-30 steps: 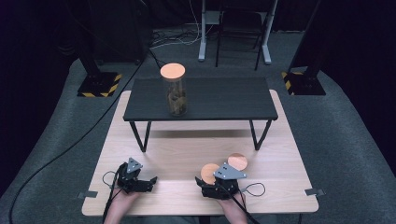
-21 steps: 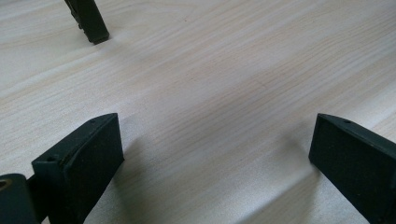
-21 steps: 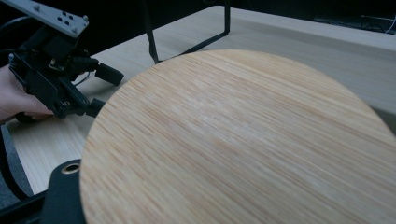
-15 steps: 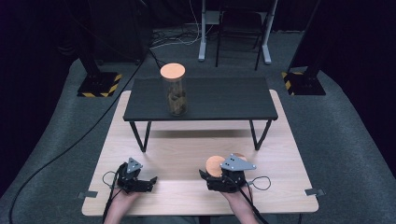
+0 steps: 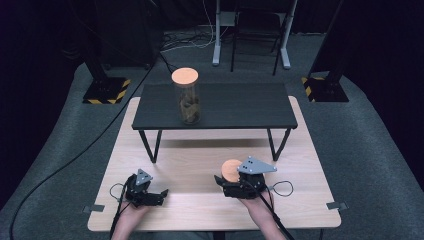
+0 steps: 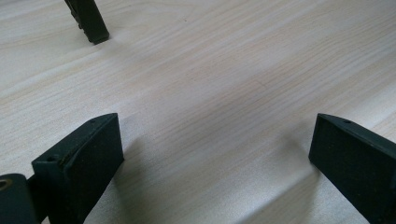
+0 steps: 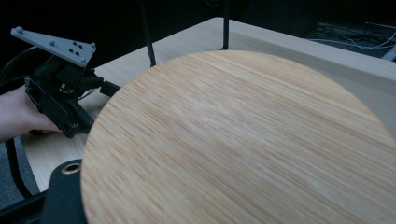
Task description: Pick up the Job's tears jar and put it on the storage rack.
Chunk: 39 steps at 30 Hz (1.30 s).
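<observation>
The right gripper (image 5: 226, 179) is clamped on a round, flat bamboo lid (image 5: 232, 170), held above the near right part of the light wooden desk (image 5: 200, 160). The left gripper (image 5: 159, 193) rests near the desk's near left corner, jaws spread apart on nothing.

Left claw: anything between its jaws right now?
No. In the left gripper view the left claw stands wide open, with bare wooden table showing between its two black jaws.
</observation>
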Each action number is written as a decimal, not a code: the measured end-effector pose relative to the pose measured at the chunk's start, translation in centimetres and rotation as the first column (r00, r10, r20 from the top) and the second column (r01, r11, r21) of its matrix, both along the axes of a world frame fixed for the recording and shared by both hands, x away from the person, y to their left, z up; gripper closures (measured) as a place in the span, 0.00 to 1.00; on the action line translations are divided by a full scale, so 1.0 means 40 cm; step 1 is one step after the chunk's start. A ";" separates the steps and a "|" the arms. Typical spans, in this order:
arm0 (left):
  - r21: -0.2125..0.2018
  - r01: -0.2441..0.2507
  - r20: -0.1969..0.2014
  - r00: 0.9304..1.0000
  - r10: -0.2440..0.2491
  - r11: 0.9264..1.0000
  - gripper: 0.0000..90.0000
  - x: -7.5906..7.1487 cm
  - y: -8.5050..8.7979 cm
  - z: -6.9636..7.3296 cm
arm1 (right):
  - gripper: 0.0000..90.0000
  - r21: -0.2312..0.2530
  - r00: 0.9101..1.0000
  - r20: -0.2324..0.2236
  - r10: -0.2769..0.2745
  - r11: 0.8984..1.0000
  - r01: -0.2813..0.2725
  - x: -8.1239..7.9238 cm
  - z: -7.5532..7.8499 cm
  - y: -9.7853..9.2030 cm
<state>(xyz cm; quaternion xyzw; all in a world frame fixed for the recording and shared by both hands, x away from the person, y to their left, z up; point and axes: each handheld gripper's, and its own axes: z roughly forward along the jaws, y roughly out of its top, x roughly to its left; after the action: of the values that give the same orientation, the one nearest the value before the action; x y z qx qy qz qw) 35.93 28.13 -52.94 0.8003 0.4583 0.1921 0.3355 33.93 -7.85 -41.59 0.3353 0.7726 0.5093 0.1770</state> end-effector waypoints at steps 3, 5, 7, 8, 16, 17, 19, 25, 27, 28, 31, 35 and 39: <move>0.000 0.000 0.000 1.000 0.000 1.000 0.03 0.000 0.000 0.000 | 0.27 -0.004 1.000 0.005 0.004 1.000 -0.004 0.007 0.020 0.000; 0.000 0.000 0.000 1.000 0.000 1.000 0.03 0.000 0.000 0.000 | 0.27 -0.005 1.000 0.007 0.004 1.000 -0.004 0.009 0.025 0.000; 0.000 0.000 0.000 1.000 0.000 1.000 0.03 0.000 0.000 0.000 | 0.27 -0.004 1.000 0.008 0.005 1.000 -0.005 0.014 0.036 -0.001; 0.000 0.000 0.000 1.000 0.000 1.000 0.03 0.000 0.000 0.000 | 0.27 -0.004 1.000 0.008 0.005 1.000 -0.005 0.014 0.036 -0.001; 0.000 0.002 0.000 1.000 -0.002 1.000 0.03 0.000 0.000 0.000 | 0.27 -0.006 1.000 0.006 0.006 1.000 -0.006 0.028 0.064 -0.006; 0.000 0.002 0.000 1.000 -0.002 1.000 0.03 0.000 0.000 0.000 | 0.27 -0.008 1.000 0.009 0.006 1.000 -0.006 0.029 0.068 -0.007; 0.000 0.002 0.000 1.000 -0.002 1.000 0.03 0.000 0.000 0.000 | 0.27 -0.010 1.000 0.014 0.005 1.000 -0.005 0.032 0.076 -0.008; 0.000 0.003 0.000 1.000 -0.003 1.000 0.03 0.000 0.000 0.000 | 0.27 -0.003 1.000 0.025 0.002 1.000 -0.002 0.039 0.102 -0.014; 0.000 0.003 0.001 1.000 -0.003 1.000 0.03 0.000 0.000 0.000 | 0.27 -0.002 1.000 0.026 0.001 1.000 -0.001 0.042 0.110 -0.015; 0.000 0.003 0.000 1.000 -0.003 1.000 0.03 0.000 0.000 0.000 | 0.27 -0.001 1.000 0.025 0.002 1.000 -0.002 0.043 0.113 -0.016; 0.000 0.003 0.001 1.000 -0.003 1.000 0.03 0.000 0.000 0.000 | 0.27 -0.005 1.000 0.025 0.006 1.000 -0.006 0.048 0.125 -0.015; 0.000 0.003 0.000 1.000 -0.003 1.000 0.03 0.000 0.000 0.000 | 0.27 -0.010 0.999 0.032 0.005 1.000 -0.005 0.055 0.143 -0.014; 0.000 0.003 0.000 1.000 -0.003 1.000 0.03 0.000 0.000 0.000 | 0.27 -0.001 1.000 0.031 0.003 1.000 -0.003 0.060 0.154 -0.015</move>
<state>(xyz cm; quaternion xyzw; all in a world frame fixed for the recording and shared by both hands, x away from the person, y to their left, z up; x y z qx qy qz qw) 35.91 28.12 -52.94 0.8010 0.4569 0.1916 0.3360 36.33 -8.46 -35.43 0.3262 0.7704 0.5144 0.1883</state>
